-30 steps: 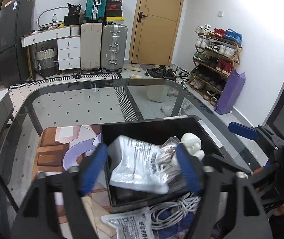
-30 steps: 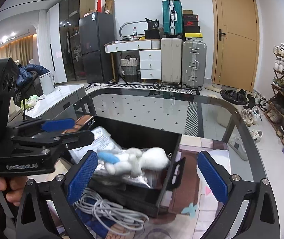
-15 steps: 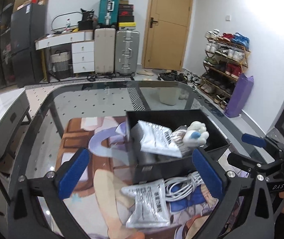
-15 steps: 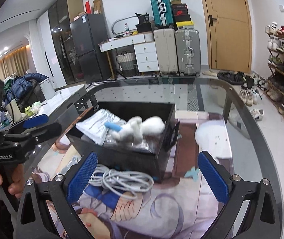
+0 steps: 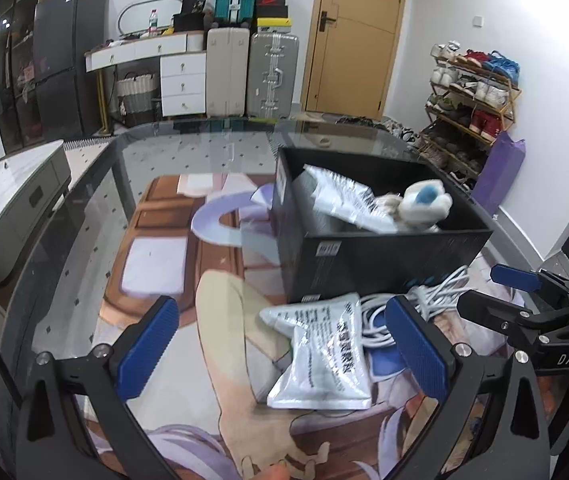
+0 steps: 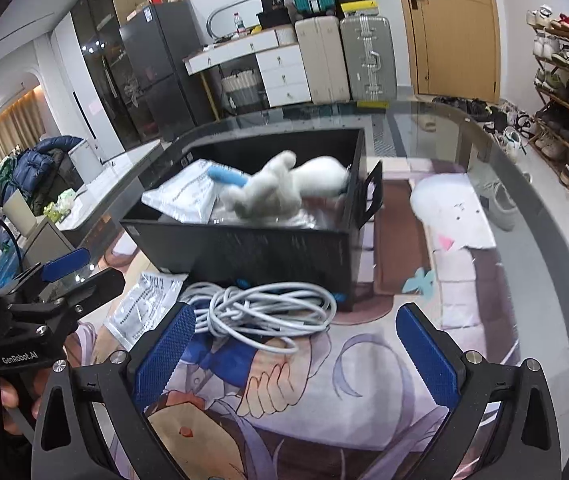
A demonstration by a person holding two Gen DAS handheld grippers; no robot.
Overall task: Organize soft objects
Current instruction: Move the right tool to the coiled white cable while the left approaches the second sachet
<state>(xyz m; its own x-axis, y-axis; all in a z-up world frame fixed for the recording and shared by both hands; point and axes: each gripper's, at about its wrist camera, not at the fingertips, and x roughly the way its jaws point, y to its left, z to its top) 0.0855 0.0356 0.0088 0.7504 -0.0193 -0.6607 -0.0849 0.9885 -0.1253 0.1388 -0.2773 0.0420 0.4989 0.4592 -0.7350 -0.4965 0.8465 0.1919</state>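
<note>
A black box (image 5: pixel 384 256) (image 6: pixel 268 252) stands on the printed mat. Inside lie a white plush toy (image 5: pixel 424 206) (image 6: pixel 284 188) and a silvery packet (image 5: pixel 344 196) (image 6: pixel 188 192). In front of the box lie a second silvery packet (image 5: pixel 324 356) (image 6: pixel 144 300) and a coil of white cable (image 5: pixel 412 308) (image 6: pixel 264 308). My left gripper (image 5: pixel 284 356) is open and empty, pulled back from the box, with the loose packet between its fingers. My right gripper (image 6: pixel 292 356) is open and empty, just behind the cable coil.
The glass table (image 5: pixel 84 216) carries a printed anime mat (image 6: pixel 464 260). Each gripper shows in the other's view, the right one (image 5: pixel 532 312) at right, the left one (image 6: pixel 44 292) at left. Suitcases, a dresser and a shoe rack stand beyond the table.
My left gripper opened, let go of the packet in the box and pulled back toward me. My right gripper also drew back from the box and stayed open.
</note>
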